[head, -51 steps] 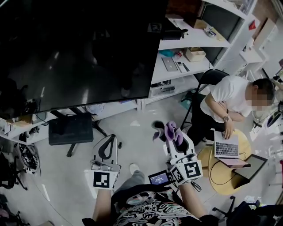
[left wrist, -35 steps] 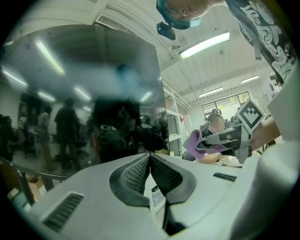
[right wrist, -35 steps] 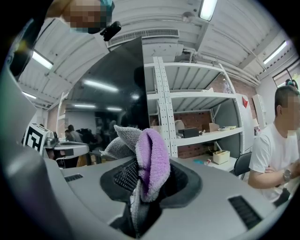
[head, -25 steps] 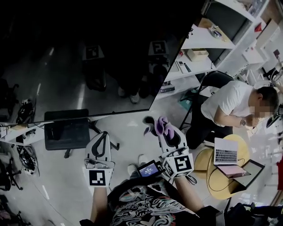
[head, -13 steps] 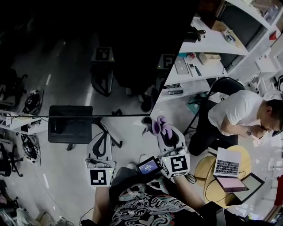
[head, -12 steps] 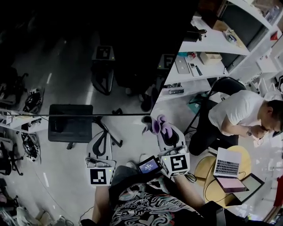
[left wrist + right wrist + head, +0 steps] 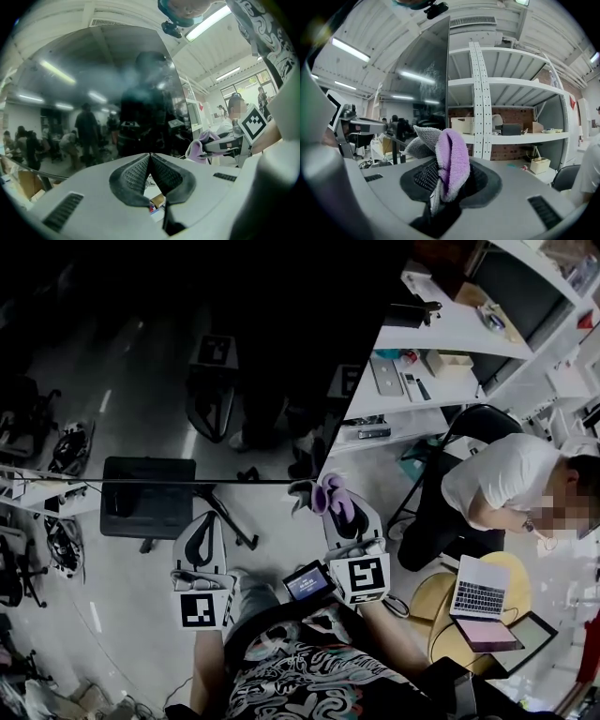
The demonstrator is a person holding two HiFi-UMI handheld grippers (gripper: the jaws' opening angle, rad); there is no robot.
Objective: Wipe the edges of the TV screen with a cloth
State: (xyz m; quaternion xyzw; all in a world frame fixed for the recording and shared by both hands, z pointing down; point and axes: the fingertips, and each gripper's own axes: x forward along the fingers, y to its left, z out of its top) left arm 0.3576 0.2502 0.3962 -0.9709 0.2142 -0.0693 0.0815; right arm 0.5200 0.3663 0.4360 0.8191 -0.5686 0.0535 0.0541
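A soft purple-and-grey terry cloth (image 7: 451, 154) is clamped in the right claw (image 7: 330, 512). The jaws are closed on its folded middle, and loose lobes are left poking out past the tips. The cloth is held just below the lower right corner of the big dark glossy TV screen (image 7: 187, 362); contact cannot be confirmed. The left claw (image 7: 150, 164) is seen with its jaws pressed together on nothing, low under the screen's bottom edge. The cloth is judged light, limp and easily squashed, so the protruding lobes are best laid on the edge and dragged along. The panel is judged fragile, so only gentle pressure is called for.
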